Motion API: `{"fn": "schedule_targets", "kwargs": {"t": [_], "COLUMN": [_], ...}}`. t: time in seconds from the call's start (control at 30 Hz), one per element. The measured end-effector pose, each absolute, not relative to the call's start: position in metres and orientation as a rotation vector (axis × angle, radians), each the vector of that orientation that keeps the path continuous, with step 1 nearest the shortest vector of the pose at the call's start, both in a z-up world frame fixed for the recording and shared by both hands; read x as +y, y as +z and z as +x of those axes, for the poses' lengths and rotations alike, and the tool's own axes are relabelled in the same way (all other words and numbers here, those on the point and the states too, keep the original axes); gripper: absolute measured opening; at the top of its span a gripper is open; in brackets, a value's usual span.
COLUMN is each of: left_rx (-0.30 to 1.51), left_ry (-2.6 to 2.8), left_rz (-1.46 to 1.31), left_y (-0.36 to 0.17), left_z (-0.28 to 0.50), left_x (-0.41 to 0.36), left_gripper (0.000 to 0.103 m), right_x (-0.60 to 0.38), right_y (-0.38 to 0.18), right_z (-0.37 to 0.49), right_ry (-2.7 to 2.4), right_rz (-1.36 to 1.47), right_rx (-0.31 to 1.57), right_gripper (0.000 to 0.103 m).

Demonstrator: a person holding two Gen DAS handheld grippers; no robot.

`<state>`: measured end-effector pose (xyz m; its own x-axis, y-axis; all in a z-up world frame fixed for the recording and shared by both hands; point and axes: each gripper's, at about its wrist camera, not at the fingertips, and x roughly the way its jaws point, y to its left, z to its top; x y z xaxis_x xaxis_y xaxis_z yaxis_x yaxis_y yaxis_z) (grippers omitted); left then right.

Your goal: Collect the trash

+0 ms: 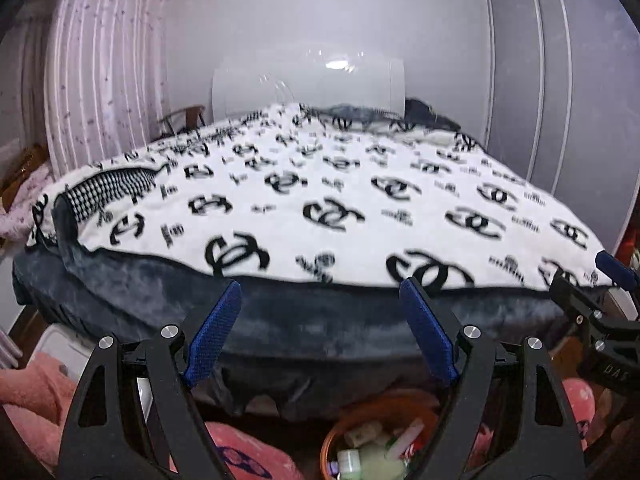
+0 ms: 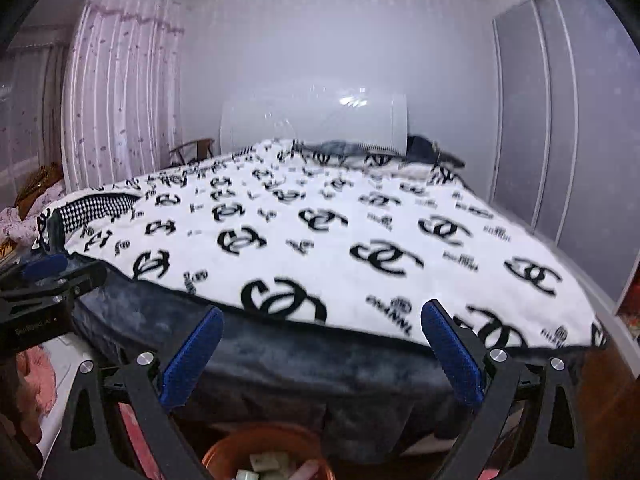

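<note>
An orange trash bin stands on the floor at the foot of the bed, holding pale green and white scraps. It also shows at the bottom of the right wrist view. My left gripper is open and empty, held above the bin and facing the bed. My right gripper is open and empty, beside the left one. Each gripper shows at the edge of the other's view: the right gripper at the far right, the left gripper at the far left. No loose trash shows on the bed.
A bed with a white blanket printed with black logos fills both views, over a dark blue cover. Pink fabric lies at the lower left. A curtain hangs at the left; wardrobe doors stand at the right.
</note>
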<state>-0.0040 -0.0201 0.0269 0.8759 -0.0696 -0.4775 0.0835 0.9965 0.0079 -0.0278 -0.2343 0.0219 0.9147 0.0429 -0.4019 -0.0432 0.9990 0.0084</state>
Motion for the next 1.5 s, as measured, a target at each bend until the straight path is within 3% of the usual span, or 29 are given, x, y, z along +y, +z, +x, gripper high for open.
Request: {"fn": "schedule_targets", "kwargs": {"t": [1.5], "left_rx": [0.449], "left_ry": [-0.049], "left_rz": [0.012], "left_y": [0.044], "left_z": [-0.020], "left_x": [-0.022], "left_gripper": [0.079], "right_x": [-0.241], "right_y": [0.028], "right_z": [-0.048], "right_ry": [0.019], "right_rz": [0.052], "right_rx": [0.391], "right_gripper": [0.097]}}
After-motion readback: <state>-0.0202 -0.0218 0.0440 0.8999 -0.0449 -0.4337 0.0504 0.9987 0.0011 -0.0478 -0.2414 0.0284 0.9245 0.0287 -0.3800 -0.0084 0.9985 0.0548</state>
